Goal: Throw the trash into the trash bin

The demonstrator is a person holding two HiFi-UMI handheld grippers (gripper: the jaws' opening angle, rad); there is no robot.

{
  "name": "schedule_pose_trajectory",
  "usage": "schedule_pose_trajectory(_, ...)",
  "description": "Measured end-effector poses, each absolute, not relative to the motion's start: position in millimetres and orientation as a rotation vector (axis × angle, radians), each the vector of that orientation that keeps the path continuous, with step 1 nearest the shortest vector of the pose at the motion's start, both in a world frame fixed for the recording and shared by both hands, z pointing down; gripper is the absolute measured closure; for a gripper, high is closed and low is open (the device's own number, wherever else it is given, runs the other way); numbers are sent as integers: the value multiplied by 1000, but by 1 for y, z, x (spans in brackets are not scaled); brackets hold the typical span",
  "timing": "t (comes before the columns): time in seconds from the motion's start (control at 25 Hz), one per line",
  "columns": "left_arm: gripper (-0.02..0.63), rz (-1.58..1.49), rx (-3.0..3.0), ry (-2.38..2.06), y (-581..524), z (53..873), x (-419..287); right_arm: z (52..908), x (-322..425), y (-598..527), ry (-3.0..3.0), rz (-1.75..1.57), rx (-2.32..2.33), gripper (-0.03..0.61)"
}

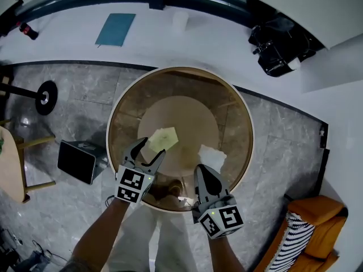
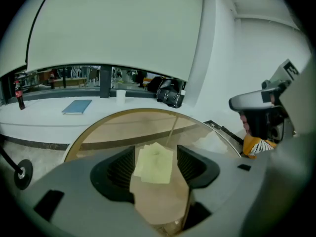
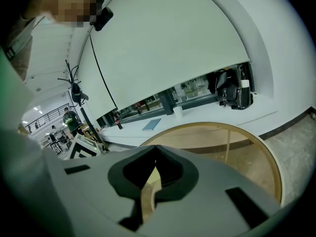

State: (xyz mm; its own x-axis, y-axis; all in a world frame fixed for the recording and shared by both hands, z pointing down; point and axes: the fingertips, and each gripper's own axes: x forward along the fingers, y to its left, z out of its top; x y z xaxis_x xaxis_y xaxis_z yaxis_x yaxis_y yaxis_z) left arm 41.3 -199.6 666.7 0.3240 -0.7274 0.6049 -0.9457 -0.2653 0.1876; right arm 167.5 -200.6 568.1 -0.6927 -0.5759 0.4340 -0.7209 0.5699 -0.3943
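Found lying flat on the round glass table (image 1: 243,118): a yellow paper scrap (image 1: 163,139), with a white crumpled tissue (image 1: 211,157) near it to the right.

Left gripper (image 1: 150,149): jaws spread wide, framing the scrap, pads clear of it on both sides.

Right gripper (image 1: 204,170): jaws pressed together, nothing between them, tips close by the tissue.

No certain trash bin in view; possibly the dark box (image 1: 76,161) on the floor to the left.

Recommended:
- Lower the left tips to the glass.
- Centre the scrap between the pads, then close gently.
- Pinch a raised corner or edge. Judged thin and light, so liable to slide ahead of the pads or slip out.
- Avoid pressing hard against the glass.
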Motion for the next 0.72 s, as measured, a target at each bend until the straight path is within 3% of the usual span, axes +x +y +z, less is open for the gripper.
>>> schedule_pose_trajectory(0.72, 352, 711, 1976, -1434, -213, 739, 55, 584, 161, -187, -2510, 856, 1032, 565)
